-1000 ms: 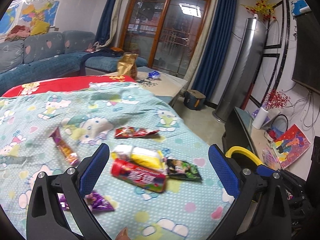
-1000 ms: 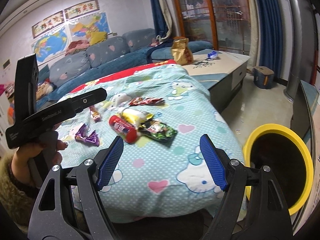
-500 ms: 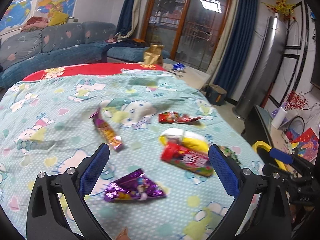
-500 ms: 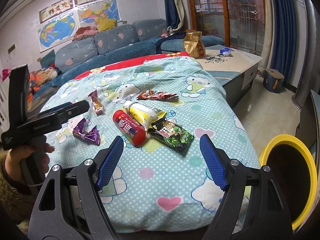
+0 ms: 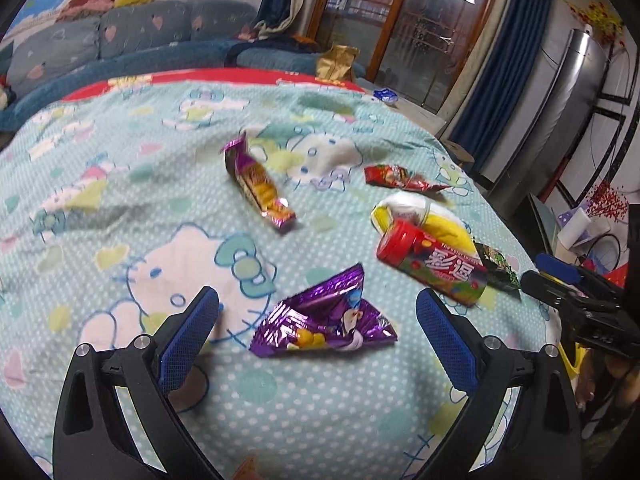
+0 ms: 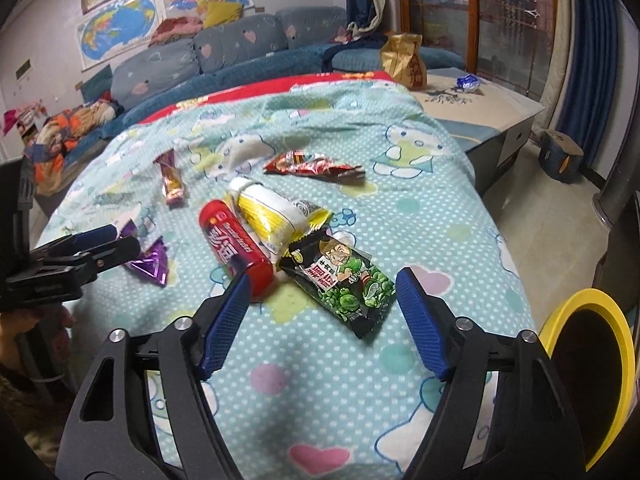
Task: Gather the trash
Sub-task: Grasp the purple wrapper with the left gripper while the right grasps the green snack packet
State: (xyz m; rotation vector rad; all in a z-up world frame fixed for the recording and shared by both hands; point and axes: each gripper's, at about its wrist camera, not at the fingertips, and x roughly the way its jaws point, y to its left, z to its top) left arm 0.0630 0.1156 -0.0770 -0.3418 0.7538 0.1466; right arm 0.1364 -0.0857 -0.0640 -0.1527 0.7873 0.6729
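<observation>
Snack wrappers lie on a teal cartoon blanket (image 5: 120, 264). My left gripper (image 5: 318, 332) is open with a purple foil wrapper (image 5: 326, 322) lying between its fingers. My right gripper (image 6: 322, 312) is open just in front of a black and green snack packet (image 6: 344, 280). A red tube (image 6: 234, 246), a yellow and white packet (image 6: 272, 212), a red wrapper (image 6: 314, 166) and a long purple-gold bar wrapper (image 5: 260, 186) lie farther back. The left gripper also shows in the right wrist view (image 6: 100, 246), over the purple wrapper (image 6: 150, 264).
A yellow-rimmed bin (image 6: 588, 376) stands on the floor right of the bed. A low cabinet (image 6: 480, 108) with a brown bag (image 6: 404, 62) is behind. A blue sofa (image 6: 200, 56) runs along the far wall.
Both grippers moved forward and down toward the blanket. The purple wrapper now sits between the left fingers, and the green packet is close before the right fingers.
</observation>
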